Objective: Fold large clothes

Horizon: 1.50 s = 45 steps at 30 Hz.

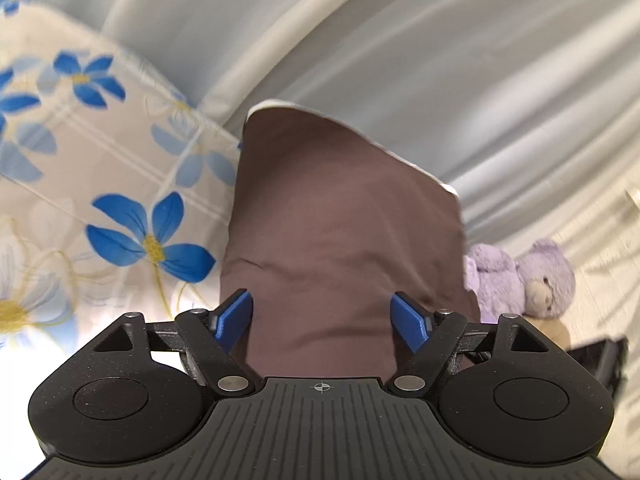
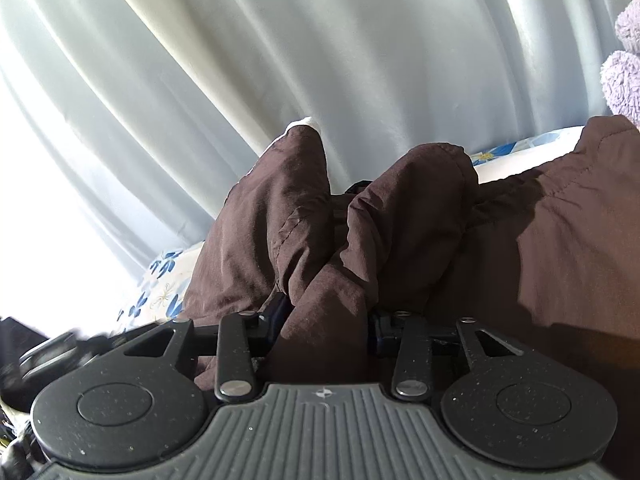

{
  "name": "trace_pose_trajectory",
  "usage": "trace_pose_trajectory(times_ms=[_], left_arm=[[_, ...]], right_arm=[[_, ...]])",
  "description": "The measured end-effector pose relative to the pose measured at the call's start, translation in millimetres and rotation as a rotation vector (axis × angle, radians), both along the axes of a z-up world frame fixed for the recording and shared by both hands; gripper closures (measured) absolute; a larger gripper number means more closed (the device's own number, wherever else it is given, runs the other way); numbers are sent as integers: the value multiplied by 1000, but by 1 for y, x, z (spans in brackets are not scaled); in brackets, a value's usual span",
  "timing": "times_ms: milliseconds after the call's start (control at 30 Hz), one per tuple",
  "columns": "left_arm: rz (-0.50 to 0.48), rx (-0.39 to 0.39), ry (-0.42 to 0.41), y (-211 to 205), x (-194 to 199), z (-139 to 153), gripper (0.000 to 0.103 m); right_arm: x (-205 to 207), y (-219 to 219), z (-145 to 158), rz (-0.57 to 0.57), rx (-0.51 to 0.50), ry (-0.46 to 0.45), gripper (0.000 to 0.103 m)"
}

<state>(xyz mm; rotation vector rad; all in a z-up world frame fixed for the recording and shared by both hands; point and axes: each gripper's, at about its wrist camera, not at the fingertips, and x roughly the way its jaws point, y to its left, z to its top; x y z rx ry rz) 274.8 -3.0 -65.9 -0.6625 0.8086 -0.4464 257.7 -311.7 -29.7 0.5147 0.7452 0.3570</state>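
A large dark brown garment (image 1: 344, 232) lies on a floral bedsheet (image 1: 100, 184). In the left wrist view my left gripper (image 1: 323, 320) is open, its blue fingers (image 1: 234, 316) spread to either side of the brown cloth, which runs between them and away from the camera. In the right wrist view the same garment (image 2: 560, 240) is bunched in folds. My right gripper (image 2: 326, 320) is shut on a fold of the brown cloth, which hides most of its fingers.
Pale curtains (image 1: 400, 40) hang behind the bed in both views. A purple teddy bear (image 1: 524, 280) sits to the right of the garment; its fur also shows in the right wrist view (image 2: 624, 76). A dark object (image 1: 600, 360) lies at the lower right.
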Motion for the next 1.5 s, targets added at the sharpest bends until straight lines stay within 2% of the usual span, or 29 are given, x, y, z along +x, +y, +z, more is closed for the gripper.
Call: trace_pose_trajectory(times_ms=[67, 100, 133, 233, 333, 467, 533, 567, 633, 700, 800, 867, 967, 1067, 1100, 1200, 1300, 1333, 1433, 1500], left_arm=[[13, -36, 3, 0, 5, -3, 21], [10, -39, -4, -1, 5, 0, 25], [2, -21, -28, -4, 2, 6, 28], [-50, 79, -110, -21, -9, 28, 30], [-73, 114, -134, -34, -14, 43, 30], [-96, 91, -158, -45, -16, 54, 31], [-140, 72, -192, -56, -18, 64, 35], [-180, 63, -218, -64, -18, 69, 46], [-219, 75, -234, -81, -18, 73, 48], [-213, 120, -235, -94, -15, 73, 48], [-190, 51, -194, -85, -14, 71, 45], [-121, 57, -187, -70, -16, 69, 44], [8, 90, -169, -37, -15, 62, 39], [77, 121, -67, -13, -7, 41, 38], [74, 110, -37, -8, -4, 33, 38], [39, 7, 19, -3, 0, 17, 34], [17, 17, 3, -11, 0, 18, 31], [14, 25, 1, -15, 1, 20, 31], [-4, 48, -7, -17, 0, 25, 31], [-13, 67, -14, -19, -1, 28, 31]], right_arm=[[3, -2, -2, 8, 22, 14, 58], [4, -3, -4, 10, 27, 16, 59], [4, -3, -5, 8, 24, 20, 66], [-1, -6, 0, -1, 53, 6, 79], [-11, -14, 11, 3, 129, -35, 81], [-22, -26, 24, -4, 182, -82, 83], [-26, -30, 29, -5, 195, -101, 83], [-30, -31, 33, 1, 209, -116, 83], [-37, -33, 40, 16, 214, -155, 87], [-42, -35, 45, 11, 190, -183, 89], [-38, -45, 33, -7, 149, -136, 89], [-32, -48, 17, -19, 137, -74, 88], [-31, -54, 4, -36, 128, -30, 86], [-31, -59, 4, -32, 139, -39, 82], [-30, -60, 5, -24, 136, -33, 77], [-30, -71, 18, -37, 94, -16, 64], [-32, -82, 33, -71, 107, -77, 45], [-30, -82, 35, -67, 114, -84, 42], [-20, -82, 36, -81, 65, -9, 42], [-28, -85, 49, -112, 37, -78, 42]])
